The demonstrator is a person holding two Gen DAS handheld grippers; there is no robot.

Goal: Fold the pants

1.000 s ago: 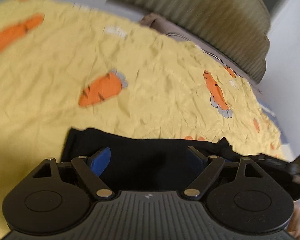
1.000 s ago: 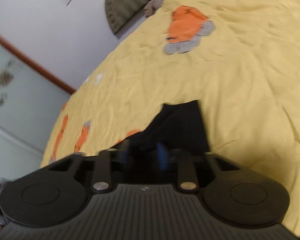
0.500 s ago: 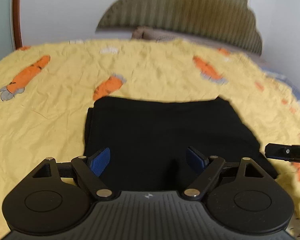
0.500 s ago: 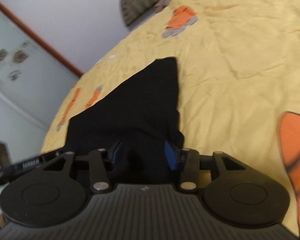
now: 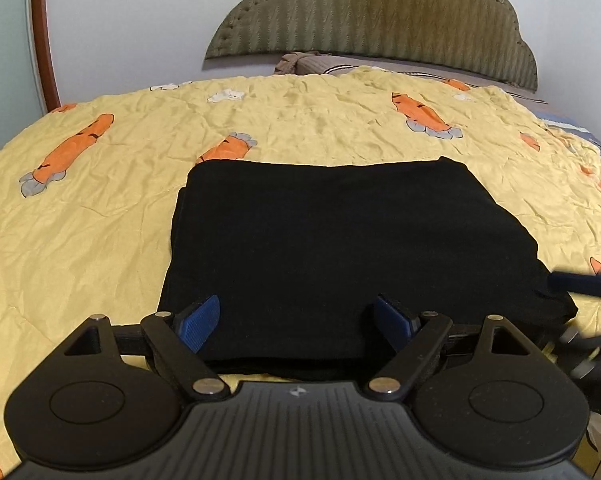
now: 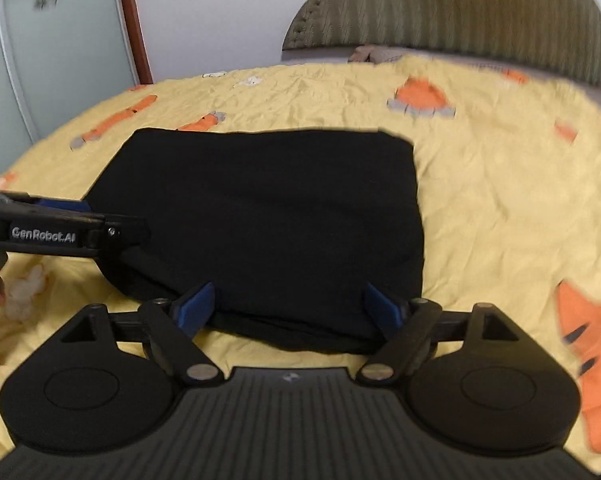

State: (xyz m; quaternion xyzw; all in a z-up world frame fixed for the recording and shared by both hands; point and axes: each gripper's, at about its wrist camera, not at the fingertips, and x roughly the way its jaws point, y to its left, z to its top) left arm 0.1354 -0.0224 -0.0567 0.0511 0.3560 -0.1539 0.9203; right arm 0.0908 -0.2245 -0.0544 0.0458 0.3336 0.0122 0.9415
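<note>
The pants are folded square on the bed, so both spread-open grippers, left gripper and right gripper, are best lifted straight off without snagging.

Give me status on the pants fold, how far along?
Done: the black pants lie as a compact, layered rectangle on the carrot-print bedspread, edges roughly aligned. In hand: nothing; left gripper and right gripper are both open at the near edge, gripping no cloth. Left: probably nothing, or at most one more fold or some smoothing.
</note>
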